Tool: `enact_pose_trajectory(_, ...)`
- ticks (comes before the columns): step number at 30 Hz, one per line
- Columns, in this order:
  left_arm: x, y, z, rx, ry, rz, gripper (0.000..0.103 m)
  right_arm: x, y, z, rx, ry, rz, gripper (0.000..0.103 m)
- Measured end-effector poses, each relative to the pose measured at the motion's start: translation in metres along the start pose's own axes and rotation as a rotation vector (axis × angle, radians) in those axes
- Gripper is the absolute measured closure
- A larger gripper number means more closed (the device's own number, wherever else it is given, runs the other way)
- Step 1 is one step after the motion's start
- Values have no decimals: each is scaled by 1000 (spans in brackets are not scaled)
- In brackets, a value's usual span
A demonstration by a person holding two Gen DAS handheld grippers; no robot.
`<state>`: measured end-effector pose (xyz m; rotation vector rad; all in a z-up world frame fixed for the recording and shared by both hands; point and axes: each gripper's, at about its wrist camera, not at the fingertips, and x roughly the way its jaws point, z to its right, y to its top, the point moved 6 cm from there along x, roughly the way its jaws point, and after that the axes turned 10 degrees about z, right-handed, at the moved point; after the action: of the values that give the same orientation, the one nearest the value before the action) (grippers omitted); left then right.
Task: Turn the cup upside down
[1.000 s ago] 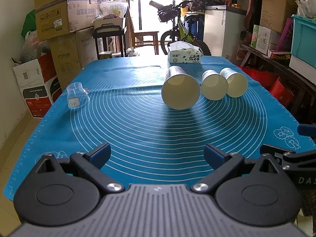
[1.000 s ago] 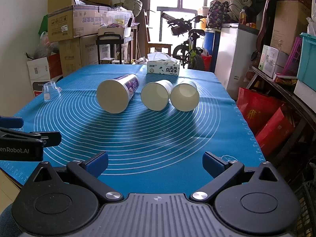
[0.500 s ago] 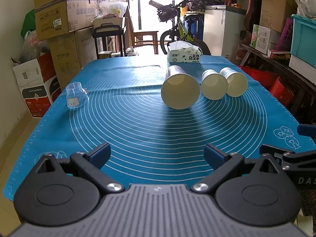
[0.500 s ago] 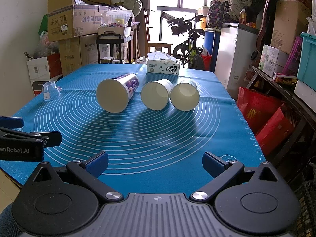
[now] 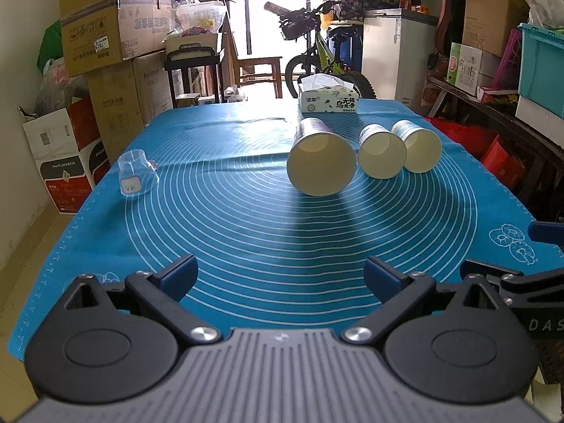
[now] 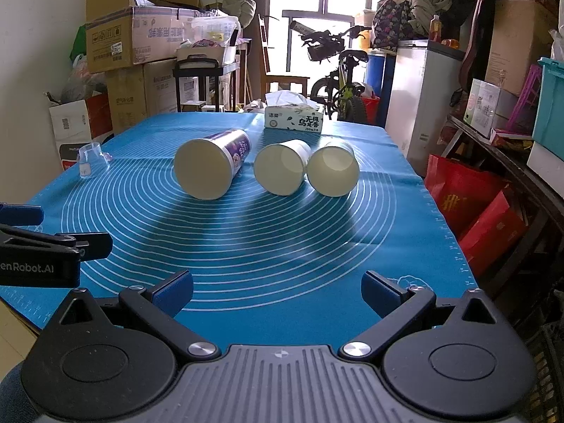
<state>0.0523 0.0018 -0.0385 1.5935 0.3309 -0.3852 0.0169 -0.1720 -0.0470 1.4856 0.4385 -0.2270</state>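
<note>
Right wrist: tall cup (image 6: pixel 208 167) lies sideways, mouth camera-ward.

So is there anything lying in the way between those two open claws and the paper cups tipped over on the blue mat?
Nothing visible. Only bare blue mat lies between the right gripper, the left gripper and the three cups; both are open.

Blue mat (image 6: pixel 246 253) with white concentric rings; cream-mouthed cups (largest cup (image 6: pixel 211 167) purple-printed).
</note>
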Motion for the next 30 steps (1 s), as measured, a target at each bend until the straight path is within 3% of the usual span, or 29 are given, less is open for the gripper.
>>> enact_pose_trajectory(8, 1, 1, 1, 2, -5, 2, 4, 1, 1, 0, 7, 5, -3, 0)
enact_pose_trajectory(14, 19, 26, 3, 22, -38, 9, 4, 9, 8, 13, 32, -4, 0, 0)
enact_pose_trajectory(19, 55, 60, 4, 45, -27, 25, 4, 22, 18, 30, 70, -19, 12, 0)
enact_pose_trajectory(22, 83, 75, 8, 53, -50, -3, 4, 33, 23, 41, 88, -33, 13, 0)
enact_pose_trajectory(27, 128, 90, 12, -51, -94, -93, 4, 46, 24, 54, 129, -47, 11, 0)
enact_pose_trajectory(30, 150, 94, 19, -55, -92, -121, 4, 52, 22, 59, 135, -53, 4, 0)
